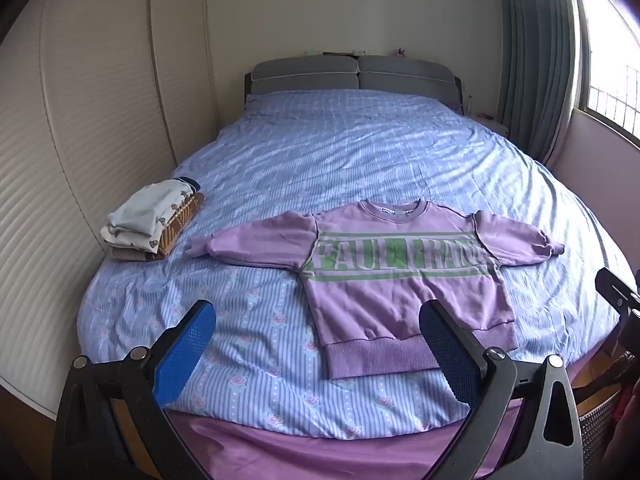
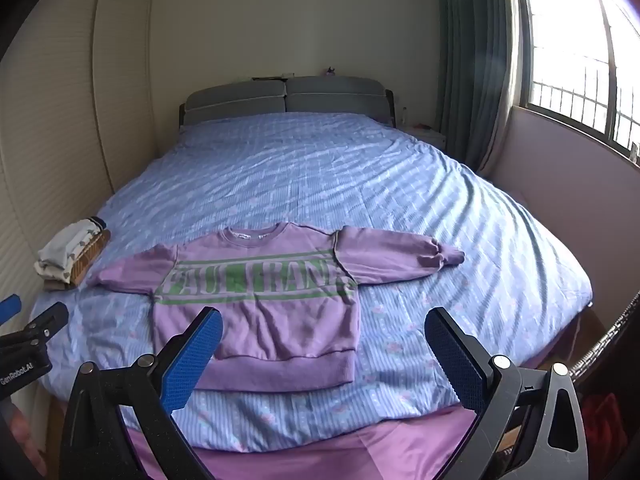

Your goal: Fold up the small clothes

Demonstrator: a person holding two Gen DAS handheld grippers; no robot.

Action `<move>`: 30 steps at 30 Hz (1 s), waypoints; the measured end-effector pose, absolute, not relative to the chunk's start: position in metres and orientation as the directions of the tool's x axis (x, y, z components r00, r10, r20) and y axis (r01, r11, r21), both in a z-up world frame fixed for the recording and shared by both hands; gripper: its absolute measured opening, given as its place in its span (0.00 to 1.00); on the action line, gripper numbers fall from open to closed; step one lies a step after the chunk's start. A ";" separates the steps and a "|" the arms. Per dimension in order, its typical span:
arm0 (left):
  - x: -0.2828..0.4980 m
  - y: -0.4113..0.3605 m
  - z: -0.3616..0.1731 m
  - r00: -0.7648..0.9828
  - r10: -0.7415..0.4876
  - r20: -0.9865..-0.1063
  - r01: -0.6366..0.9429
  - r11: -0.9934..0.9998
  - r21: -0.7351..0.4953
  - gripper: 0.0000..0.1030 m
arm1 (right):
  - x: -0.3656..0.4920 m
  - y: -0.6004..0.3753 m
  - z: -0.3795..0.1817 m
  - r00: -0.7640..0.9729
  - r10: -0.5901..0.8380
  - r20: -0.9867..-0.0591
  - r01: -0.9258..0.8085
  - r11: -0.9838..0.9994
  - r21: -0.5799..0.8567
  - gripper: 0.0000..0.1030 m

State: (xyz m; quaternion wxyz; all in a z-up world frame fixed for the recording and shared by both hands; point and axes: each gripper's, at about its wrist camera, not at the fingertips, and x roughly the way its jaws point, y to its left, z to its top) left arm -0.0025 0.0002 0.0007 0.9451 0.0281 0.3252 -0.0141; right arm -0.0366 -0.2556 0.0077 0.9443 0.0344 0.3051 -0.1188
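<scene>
Currently both hand-held grippers, left (image 1: 318, 346) and right (image 2: 324, 350), gape wide, empty; pinch sweatshirt (image 2: 260, 300) sleeves at cuffs, fold inward flat.

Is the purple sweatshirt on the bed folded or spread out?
Spread out. The purple sweatshirt lies flat on the bed, front up, both sleeves stretched sideways, hem unfolded.

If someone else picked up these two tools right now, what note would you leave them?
Left hand-held gripper: open, empty, above the near edge of the bed.
Right hand-held gripper: open, empty, same height.
Purple sweatshirt: flat on the bed, front up, sleeves spread, not yet folded.
Done: a pile of folded clothes at the bed's left side.
Left: fold the sweatshirt, likely sleeves first.
</scene>
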 end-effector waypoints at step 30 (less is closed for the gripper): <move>0.006 0.010 -0.002 0.770 0.000 -0.638 0.022 0.999 0.027 1.00 | -0.035 -0.256 0.006 0.786 -0.210 -0.582 0.249 0.968 -0.013 0.99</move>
